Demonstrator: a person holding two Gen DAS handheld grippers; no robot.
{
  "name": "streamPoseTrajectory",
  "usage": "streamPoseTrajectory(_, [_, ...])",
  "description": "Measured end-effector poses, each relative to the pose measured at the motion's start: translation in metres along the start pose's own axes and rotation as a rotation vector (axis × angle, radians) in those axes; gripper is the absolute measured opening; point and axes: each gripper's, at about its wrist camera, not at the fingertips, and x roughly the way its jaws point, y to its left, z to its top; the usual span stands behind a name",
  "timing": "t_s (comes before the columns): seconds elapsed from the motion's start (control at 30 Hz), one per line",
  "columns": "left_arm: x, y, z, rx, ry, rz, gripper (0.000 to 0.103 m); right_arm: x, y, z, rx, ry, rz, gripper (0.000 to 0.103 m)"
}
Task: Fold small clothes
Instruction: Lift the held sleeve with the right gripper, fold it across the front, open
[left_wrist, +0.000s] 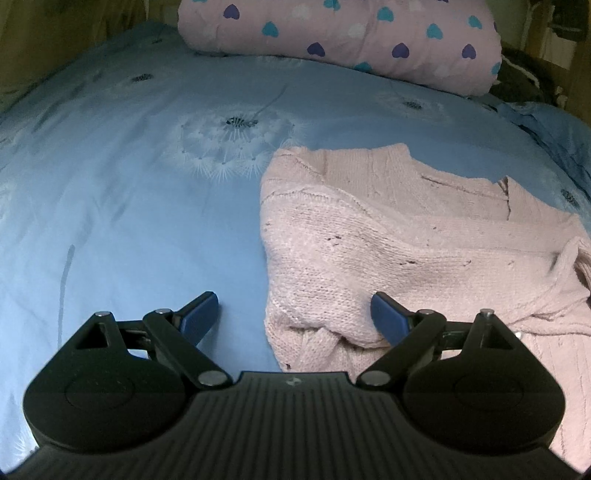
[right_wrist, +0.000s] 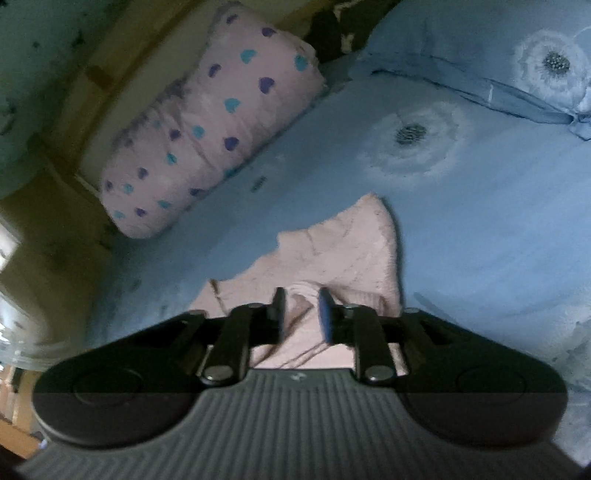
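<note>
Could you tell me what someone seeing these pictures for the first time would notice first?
Probably the pink knitted sweater, lying rumpled on the blue dandelion-print bedsheet. Next, the pink heart-print pillow at the bed's far edge. The right gripper pinches a fold of the knit, while the left gripper hangs open at its near corner.
</note>
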Motion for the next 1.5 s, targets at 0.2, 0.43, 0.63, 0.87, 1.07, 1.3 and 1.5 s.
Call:
streamPoseTrajectory(0.2, [0.0, 0.002, 0.001, -0.012, 0.008, -0.007, 0.092, 0.021, 0.004, 0.0, 0.216, 0.079, -0.025, 0.071])
streamPoseTrajectory(0.43, [0.001, 0.005, 0.002, -0.029, 0.02, -0.02, 0.092, 0.07, 0.052, 0.012, -0.129, 0.199, -0.191, 0.069])
streamPoseTrajectory(0.63, [0.002, 0.008, 0.005, -0.048, 0.031, -0.035, 0.092, 0.099, 0.085, 0.002, -0.696, 0.339, -0.377, 0.067])
streamPoseTrajectory(0.87, [0.002, 0.012, 0.008, -0.062, 0.021, -0.034, 0.092, 0.117, 0.095, -0.013, -0.89, 0.543, -0.346, 0.013])
streamPoseTrajectory(1.07, [-0.006, 0.012, 0.013, -0.049, -0.055, 0.016, 0.092, 0.073, 0.16, -0.002, -1.267, 0.146, -0.455, 0.012])
streamPoseTrajectory(1.3, [-0.009, 0.01, 0.013, -0.011, -0.08, 0.042, 0.092, 0.021, 0.142, -0.012, -1.313, -0.253, -0.413, 0.012])
streamPoseTrajectory(1.5, [-0.003, 0.014, 0.012, -0.034, -0.034, 0.02, 0.092, 0.068, 0.056, -0.046, -1.19, 0.083, -0.46, 0.014])
